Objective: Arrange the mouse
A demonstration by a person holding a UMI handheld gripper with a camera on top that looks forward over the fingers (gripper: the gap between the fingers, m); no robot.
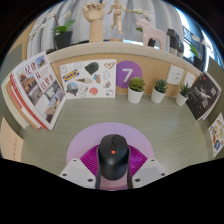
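Note:
A black computer mouse point(113, 156) with an orange mark on its top sits between my gripper's two fingers, its front pointing away from me. My gripper point(113, 150) is shut on it: the pink pads point(84, 152) lie against its left and right sides. The mouse is over the near part of a pale striped table point(60, 130). The mouse's rear end is hidden low between the fingers. I cannot tell whether it rests on the table or is lifted.
Beyond the fingers a wooden ledge point(150, 66) carries printed sheets point(88, 78), a purple card with a 7 point(127, 73) and three small potted plants point(136, 90). An open magazine point(35, 88) leans at the left. Wooden figures point(95, 20) stand on a shelf behind.

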